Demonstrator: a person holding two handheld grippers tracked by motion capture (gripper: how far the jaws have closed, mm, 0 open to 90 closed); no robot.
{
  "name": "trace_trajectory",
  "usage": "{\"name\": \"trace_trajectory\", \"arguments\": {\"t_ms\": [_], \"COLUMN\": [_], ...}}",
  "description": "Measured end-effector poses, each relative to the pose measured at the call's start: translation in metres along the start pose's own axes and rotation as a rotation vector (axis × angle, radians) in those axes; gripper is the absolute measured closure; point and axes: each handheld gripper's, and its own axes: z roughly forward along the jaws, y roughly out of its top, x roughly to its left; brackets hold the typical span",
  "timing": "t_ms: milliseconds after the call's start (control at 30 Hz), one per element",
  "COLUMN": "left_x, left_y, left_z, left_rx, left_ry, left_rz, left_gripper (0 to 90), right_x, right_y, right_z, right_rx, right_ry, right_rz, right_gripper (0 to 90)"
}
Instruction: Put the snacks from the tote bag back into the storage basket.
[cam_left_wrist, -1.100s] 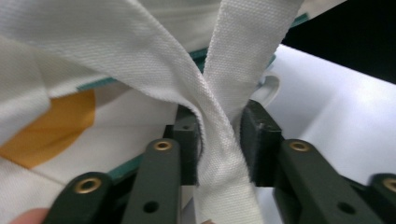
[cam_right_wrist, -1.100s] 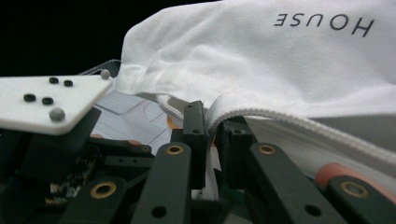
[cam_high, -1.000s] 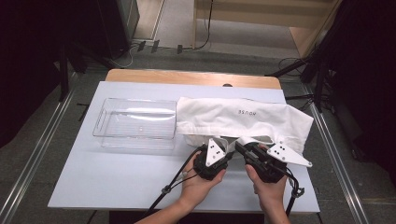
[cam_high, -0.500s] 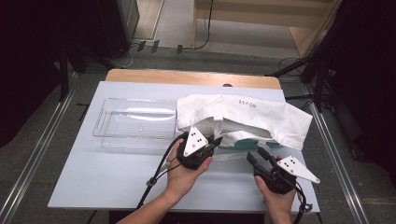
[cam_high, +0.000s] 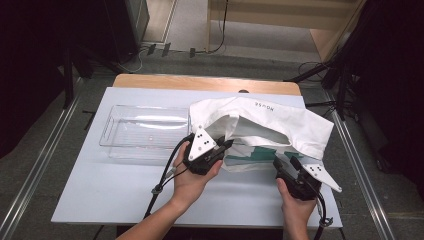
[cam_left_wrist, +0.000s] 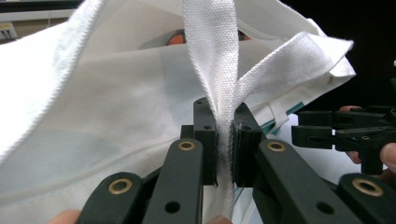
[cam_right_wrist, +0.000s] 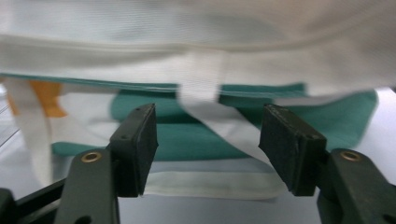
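Lifted since the earlier frame, the white bag's strap (cam_left_wrist: 219, 88) sits clamped in the left gripper (cam_high: 220, 148), opening its mouth; the right gripper (cam_right_wrist: 208, 144), jaws spread before the lower strap (cam_right_wrist: 219, 119), has yet to grasp.

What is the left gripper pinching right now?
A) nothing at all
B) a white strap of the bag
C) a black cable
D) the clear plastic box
B: in the left gripper view, the left gripper has its jaws shut on the white strap of the cloth bag.

clear plastic tray (cam_high: 144, 131) on white table (cam_high: 100, 190) | wooden board (cam_high: 200, 82) at far edge | cables on floor (cam_high: 170, 50)
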Motion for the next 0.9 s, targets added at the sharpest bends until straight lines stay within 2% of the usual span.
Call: {"name": "trace_trajectory", "arguments": {"t_ms": [167,200,267,333,367,400,433,500,567,600,633,667,700,733,900], "left_x": [0.003,0.003,0.003,0.004,0.004,0.005,0.005,0.007,0.008,0.009,0.009,0.011,0.013,0.017,0.028], "left_y": [0.004,0.005,0.009,0.012,0.012,0.013,0.014,0.015,0.017,0.018,0.018,0.021,0.023,0.027,0.042], "left_z": [-0.001,-0.001,-0.003,-0.005,-0.005,-0.007,-0.007,-0.008,-0.009,-0.01,-0.01,-0.012,-0.013,-0.016,-0.025], "left_rx": [-0.007,-0.007,-0.01,-0.023,-0.023,-0.03,-0.03,-0.031,-0.036,-0.038,-0.038,-0.046,-0.05,-0.057,-0.083], "left_ry": [0.002,0.001,0.003,0.006,0.006,0.008,0.01,0.017,0.021,0.027,0.027,0.033,0.038,0.055,0.076], "left_rz": [0.006,0.011,0.028,0.027,0.027,0.027,0.026,0.023,0.022,0.026,0.026,0.029,0.029,0.036,0.034], "left_gripper": [84.3,84.3,84.3,84.3,84.3,84.2,84.2,84.1,83.7,83.5,83.5,83.5,83.8,83.9,84.6], "right_x": [-0.016,-0.02,-0.028,-0.036,-0.038,-0.039,-0.039,-0.04,-0.04,-0.038,-0.038,-0.037,-0.034,-0.033,-0.036], "right_y": [0.008,0.011,0.017,0.022,0.023,0.024,0.024,0.025,0.027,0.027,0.027,0.028,0.029,0.029,0.029], "right_z": [0.002,0.002,0.003,0.006,0.007,0.008,0.008,0.005,0.001,0.0,0.0,-0.001,-0.004,-0.005,-0.011], "right_rx": [-0.055,-0.069,-0.1,-0.111,-0.119,-0.111,-0.106,-0.104,-0.1,-0.098,-0.098,-0.098,-0.092,-0.093,-0.058], "right_ry": [-0.008,-0.016,-0.001,0.017,0.04,0.048,0.035,0.015,0.022,0.008,0.008,0.0,-0.021,-0.024,-0.03], "right_rz": [0.058,0.083,0.14,0.188,0.193,0.186,0.158,0.121,0.102,0.074,0.074,0.049,-0.022,-0.036,-0.073], "right_gripper": [31.6,31.4,31.6,41.4,48.0,63.1,73.5,85.5,88.6,89.0,89.0,89.2,89.3,89.3,89.5]}}
